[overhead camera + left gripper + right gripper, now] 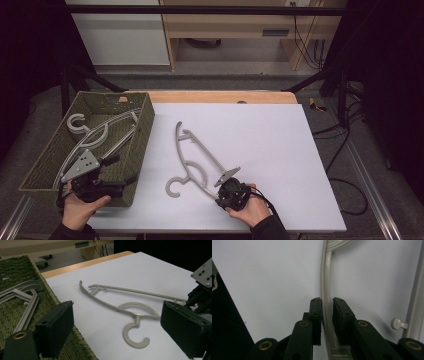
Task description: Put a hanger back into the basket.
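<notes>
White tabletop (pixel 280 150), near edge first: right gripper (pixel 326 312) pinched narrow on grey plastic hanger (pixel 192 155) arm, beside woven olive basket (pixel 142 145). Best kept squarely clamped, lifted level toward basket. Left gripper (pixel 117 325) gaping wide, holding nothing, over basket's near corner.

Even overhead light falls on the white surface (pixel 260 150), bright at centre, while the room at far left and right sinks into near black. Shadows under the hanger (pixel 200 160) are faint and soft. No glare marks the sheet. The high view is slightly soft and grainy. In the right gripper view the near jaws are dim and blurred; in the left gripper view the near pads are out of focus.
</notes>
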`<state>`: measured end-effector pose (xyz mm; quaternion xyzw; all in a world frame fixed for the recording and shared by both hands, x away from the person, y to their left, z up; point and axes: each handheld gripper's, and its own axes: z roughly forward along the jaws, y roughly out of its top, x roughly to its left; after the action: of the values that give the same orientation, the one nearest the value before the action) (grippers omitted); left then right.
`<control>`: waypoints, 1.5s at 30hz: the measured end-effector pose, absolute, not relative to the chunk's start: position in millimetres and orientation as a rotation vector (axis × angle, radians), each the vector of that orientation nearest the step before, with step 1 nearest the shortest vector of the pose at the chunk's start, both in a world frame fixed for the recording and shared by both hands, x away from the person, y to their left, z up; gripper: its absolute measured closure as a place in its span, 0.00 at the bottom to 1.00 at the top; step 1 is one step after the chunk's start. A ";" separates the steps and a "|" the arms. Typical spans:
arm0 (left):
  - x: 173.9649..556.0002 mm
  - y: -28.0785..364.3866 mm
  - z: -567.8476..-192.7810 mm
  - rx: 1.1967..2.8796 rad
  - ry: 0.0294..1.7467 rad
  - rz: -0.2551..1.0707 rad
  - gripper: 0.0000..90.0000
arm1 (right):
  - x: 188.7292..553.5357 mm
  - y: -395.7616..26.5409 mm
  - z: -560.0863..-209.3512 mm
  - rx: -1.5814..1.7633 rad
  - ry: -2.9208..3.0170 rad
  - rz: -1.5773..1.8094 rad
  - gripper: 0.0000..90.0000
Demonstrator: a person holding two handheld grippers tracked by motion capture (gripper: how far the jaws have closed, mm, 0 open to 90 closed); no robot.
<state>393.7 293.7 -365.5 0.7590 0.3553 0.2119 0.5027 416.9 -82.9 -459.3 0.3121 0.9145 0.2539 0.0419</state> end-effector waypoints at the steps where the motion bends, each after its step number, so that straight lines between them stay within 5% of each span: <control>1: 393.7 293.3 -365.6 1.836 0.857 0.512 0.12 | 416.2 -81.7 -459.1 0.952 2.790 0.765 0.87; 30: 389.9 289.5 -360.8 1.871 0.812 0.524 0.13 | 424.0 -118.9 -415.3 0.907 2.784 1.081 0.92; 45: 385.7 271.2 -359.5 2.089 0.643 0.532 0.12 | 419.0 -135.7 -386.9 0.633 2.973 1.253 0.92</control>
<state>385.7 271.2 -359.5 0.8378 0.2580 0.2133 0.4313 419.0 -135.7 -386.9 0.1919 0.9019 0.3801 -0.0731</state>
